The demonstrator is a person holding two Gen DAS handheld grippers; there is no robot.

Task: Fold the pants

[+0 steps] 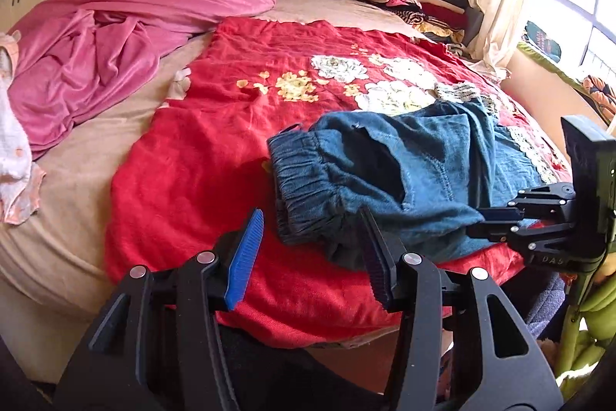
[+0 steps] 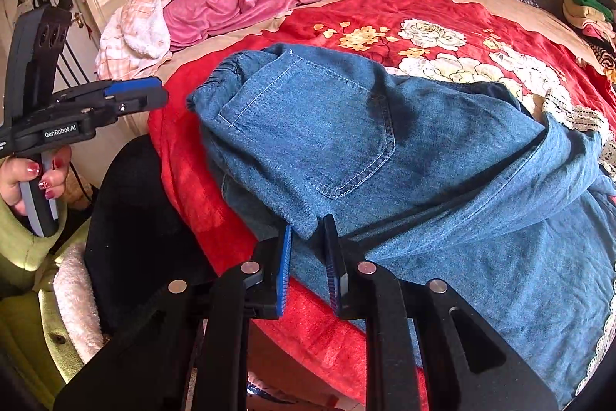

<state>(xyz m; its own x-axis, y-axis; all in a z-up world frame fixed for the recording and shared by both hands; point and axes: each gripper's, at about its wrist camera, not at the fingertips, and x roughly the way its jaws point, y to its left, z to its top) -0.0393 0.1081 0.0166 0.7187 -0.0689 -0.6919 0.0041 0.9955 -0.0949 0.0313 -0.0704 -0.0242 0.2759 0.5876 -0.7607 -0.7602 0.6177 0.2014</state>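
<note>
The blue denim pants [image 2: 385, 156] lie bunched on the red floral blanket [image 1: 215, 126] at the bed's near edge, elastic waistband leftward. The right gripper [image 2: 308, 257], jaws narrow, pinches a fold of denim. The left gripper [image 1: 312, 253], jaws half-open and empty, hovers just short of the waistband.
</note>
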